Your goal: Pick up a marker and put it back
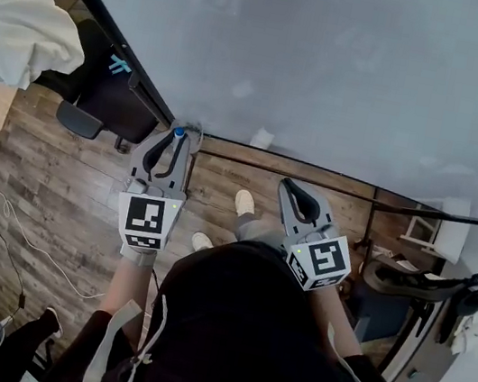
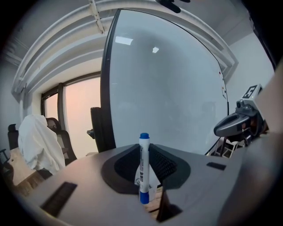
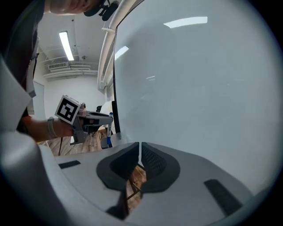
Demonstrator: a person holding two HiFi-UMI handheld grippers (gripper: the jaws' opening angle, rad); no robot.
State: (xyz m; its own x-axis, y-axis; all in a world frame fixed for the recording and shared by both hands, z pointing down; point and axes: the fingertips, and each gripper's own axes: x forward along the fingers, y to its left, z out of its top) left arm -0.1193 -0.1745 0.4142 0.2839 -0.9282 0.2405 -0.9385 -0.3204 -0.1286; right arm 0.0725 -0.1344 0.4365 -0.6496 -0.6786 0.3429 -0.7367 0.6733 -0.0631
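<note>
Head view: left gripper (image 1: 176, 140) and right gripper (image 1: 294, 191) face the whiteboard (image 1: 334, 65); an office chair (image 1: 101, 88) stands far left. Left gripper view: jaws pinch the marker (image 2: 144, 167) upright (blue cap up). Right gripper view: jaws pressed together, empty.

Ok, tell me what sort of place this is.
Probably an office or meeting room: a large whiteboard stands on a wood-plank floor, with a black office chair beside it.
</note>
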